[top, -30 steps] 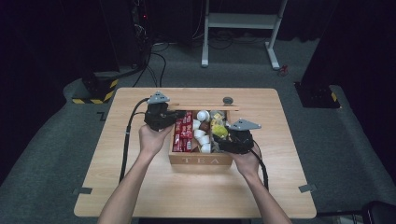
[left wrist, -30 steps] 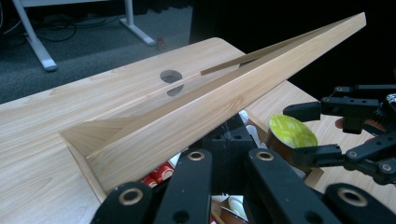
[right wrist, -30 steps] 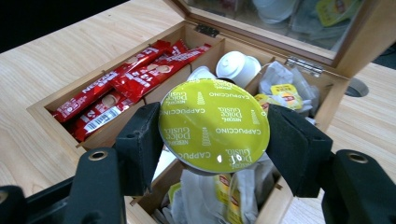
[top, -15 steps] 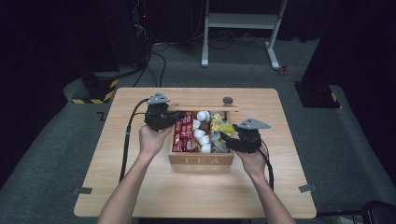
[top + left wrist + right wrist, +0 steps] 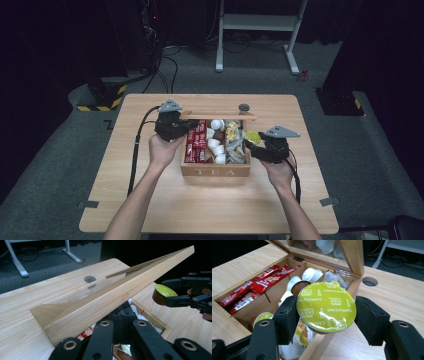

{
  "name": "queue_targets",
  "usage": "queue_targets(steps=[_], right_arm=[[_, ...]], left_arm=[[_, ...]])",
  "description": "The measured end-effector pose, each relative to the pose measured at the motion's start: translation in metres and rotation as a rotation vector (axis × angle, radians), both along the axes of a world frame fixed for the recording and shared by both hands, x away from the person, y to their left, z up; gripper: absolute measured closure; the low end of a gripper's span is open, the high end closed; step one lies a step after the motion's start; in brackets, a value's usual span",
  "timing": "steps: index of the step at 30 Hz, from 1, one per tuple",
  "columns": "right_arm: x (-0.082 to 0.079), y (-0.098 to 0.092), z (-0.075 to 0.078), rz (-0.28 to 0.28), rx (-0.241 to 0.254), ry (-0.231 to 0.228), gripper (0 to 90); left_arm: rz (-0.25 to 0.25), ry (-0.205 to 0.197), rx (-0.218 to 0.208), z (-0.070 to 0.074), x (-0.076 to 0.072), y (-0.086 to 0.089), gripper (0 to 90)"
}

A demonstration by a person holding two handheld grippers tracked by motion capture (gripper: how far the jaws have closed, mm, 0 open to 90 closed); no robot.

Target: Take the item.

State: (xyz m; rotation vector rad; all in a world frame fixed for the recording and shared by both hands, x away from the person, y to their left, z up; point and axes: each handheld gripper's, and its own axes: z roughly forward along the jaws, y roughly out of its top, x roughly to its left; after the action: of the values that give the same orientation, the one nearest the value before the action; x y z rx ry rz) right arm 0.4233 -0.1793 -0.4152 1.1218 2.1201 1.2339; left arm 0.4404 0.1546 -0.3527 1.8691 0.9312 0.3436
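light wood table (image 5: 150,200) w/ round cable hole (image 5: 244,107), grey carpet floor (image 5: 50,175), white desk frame (image 5: 260,30) behind (dark bg), black-yellow striped block (image 5: 105,95) at left

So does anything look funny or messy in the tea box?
Nothing is spilled or broken. The wooden tea box holds mixed things: red sachets, white pods. The right gripper holds a green-lidded cappuccino pod at the box's edge, outside its compartments.
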Motion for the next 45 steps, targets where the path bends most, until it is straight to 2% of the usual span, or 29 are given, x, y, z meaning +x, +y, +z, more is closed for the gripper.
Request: queue_targets(steps=[18,38,45], right_arm=[[0.001,-0.026,-0.001,-0.066,0.0,0.012,38.1],[0.002,-0.057,-0.019,-0.148,-0.001,0.05,38.1],[0.004,-0.063,-0.024,-0.163,-0.011,0.059,38.1]], left_arm=[[-0.003,0.014,-0.003,-0.001,-0.001,-0.001,90.0],[-0.008,0.016,0.0,-0.001,-0.001,0.0,90.0],[-0.01,0.019,-0.01,-0.002,-0.002,0.0,90.0]])
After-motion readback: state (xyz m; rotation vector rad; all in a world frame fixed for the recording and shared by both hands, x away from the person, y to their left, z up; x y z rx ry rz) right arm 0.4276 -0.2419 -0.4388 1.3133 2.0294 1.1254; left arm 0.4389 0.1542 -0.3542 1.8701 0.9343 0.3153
